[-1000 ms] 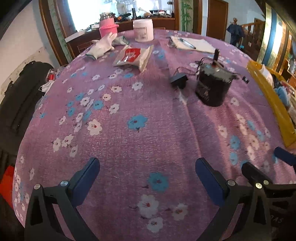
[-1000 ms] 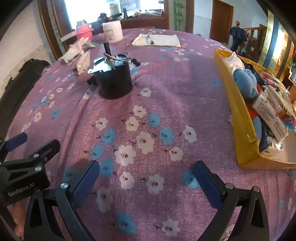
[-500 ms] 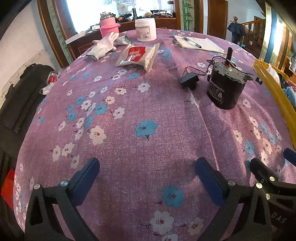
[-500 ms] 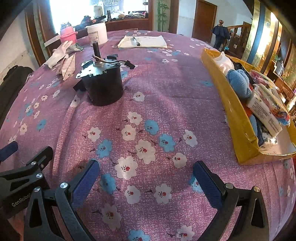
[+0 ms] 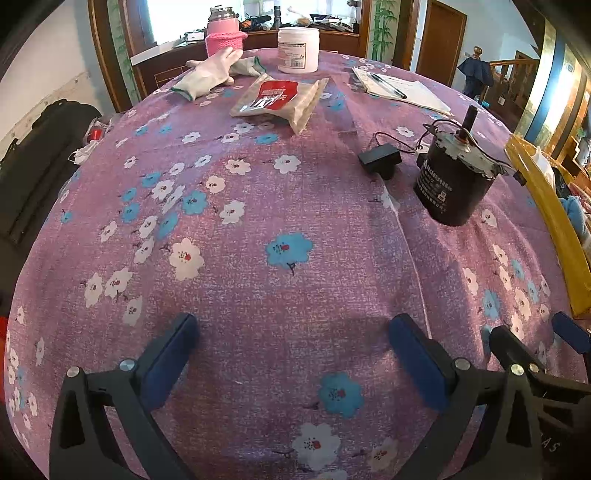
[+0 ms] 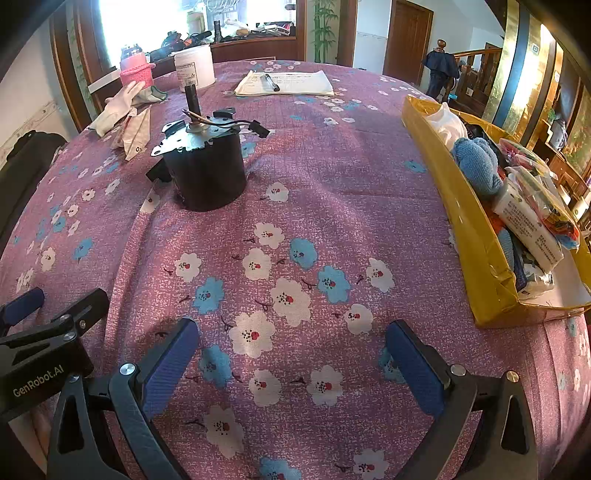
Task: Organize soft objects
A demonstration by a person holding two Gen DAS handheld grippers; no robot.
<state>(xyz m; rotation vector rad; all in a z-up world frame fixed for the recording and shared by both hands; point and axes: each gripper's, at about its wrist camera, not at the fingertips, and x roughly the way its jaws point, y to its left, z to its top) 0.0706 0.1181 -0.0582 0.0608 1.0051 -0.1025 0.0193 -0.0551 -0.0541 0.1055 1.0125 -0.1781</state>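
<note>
A home: floral tablecloth; wooden doors; staircase

White gloves lie flat at the upper left; a blue towel sits in the yellow box at right.

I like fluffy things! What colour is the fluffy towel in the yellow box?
Blue. The fluffy towel shows best in the right wrist view, inside the yellow box.
</note>
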